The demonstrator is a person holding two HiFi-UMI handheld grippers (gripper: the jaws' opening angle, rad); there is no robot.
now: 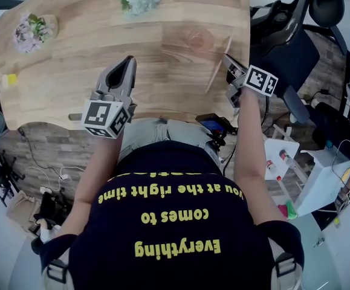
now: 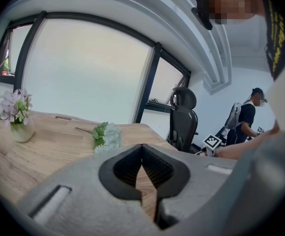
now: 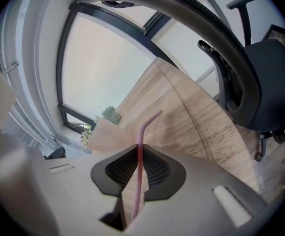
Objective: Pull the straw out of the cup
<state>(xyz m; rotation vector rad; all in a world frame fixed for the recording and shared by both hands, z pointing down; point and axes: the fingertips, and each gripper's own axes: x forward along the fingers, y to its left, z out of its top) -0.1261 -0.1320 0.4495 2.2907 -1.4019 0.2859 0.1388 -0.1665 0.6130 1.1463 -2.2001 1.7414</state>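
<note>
My right gripper (image 3: 138, 149) is pinched shut on the pink straw (image 3: 138, 186). The straw runs up between my pads and bends off to the right beyond my tips. It is out of the clear cup (image 1: 200, 40), which stands on the wooden table (image 1: 102, 47) near my right fingertips, to their left and a little ahead. My left gripper (image 2: 142, 149) is closed on nothing, tips touching, over the table. A bunch of pale flowers (image 2: 105, 136) lies ahead, to its left.
</note>
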